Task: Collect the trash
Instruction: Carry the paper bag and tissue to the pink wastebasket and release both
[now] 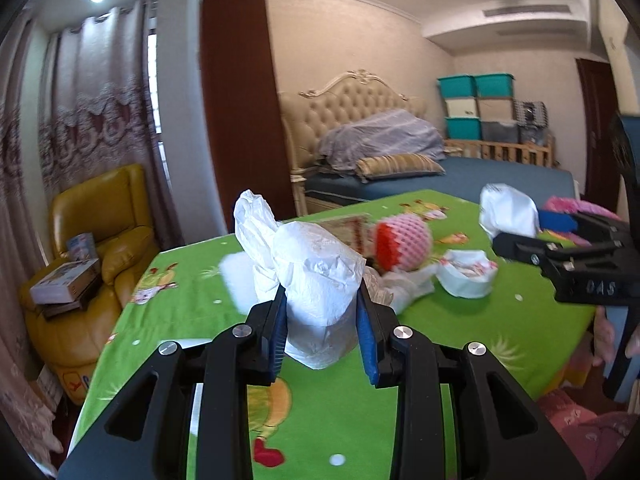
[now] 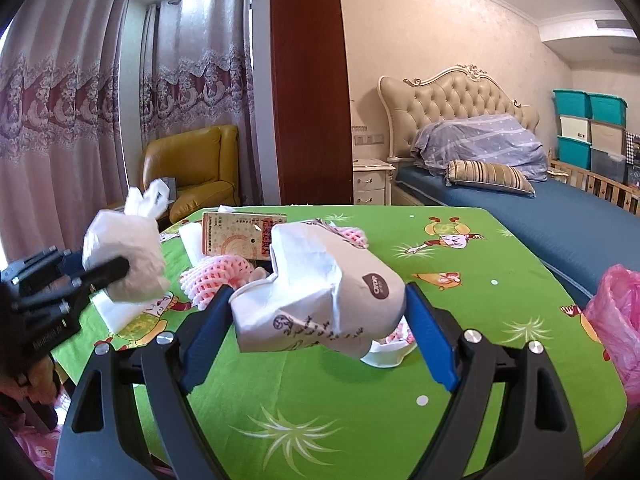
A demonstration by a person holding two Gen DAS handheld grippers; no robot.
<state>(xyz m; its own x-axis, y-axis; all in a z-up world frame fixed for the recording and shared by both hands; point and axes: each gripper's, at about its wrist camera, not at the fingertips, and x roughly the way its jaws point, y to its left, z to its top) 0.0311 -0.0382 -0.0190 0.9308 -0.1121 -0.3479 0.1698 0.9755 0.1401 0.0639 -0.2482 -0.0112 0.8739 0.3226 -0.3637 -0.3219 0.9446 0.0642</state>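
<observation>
My left gripper (image 1: 322,300) is shut on a crumpled white tissue wad (image 1: 320,272), held above the green cartoon tablecloth (image 1: 460,332). From the right wrist view this gripper (image 2: 108,268) and its wad (image 2: 124,248) show at the left. My right gripper (image 2: 316,300) is shut on a crumpled white printed paper bag (image 2: 320,292), with the blue pads pressing both its sides. In the left wrist view the right gripper (image 1: 520,228) holds that bag (image 1: 508,208) at the far right. A pink foam fruit net (image 2: 216,276), a crushed white paper cup (image 2: 384,354) and a printed carton (image 2: 240,236) lie on the table.
A pink plastic bag (image 2: 616,320) sits at the table's right edge. A white plastic bag (image 1: 408,292) lies near the foam net (image 1: 404,246). Behind the table stand a bed (image 2: 540,196), a yellow armchair (image 1: 92,240) and a dark wooden post (image 2: 308,80).
</observation>
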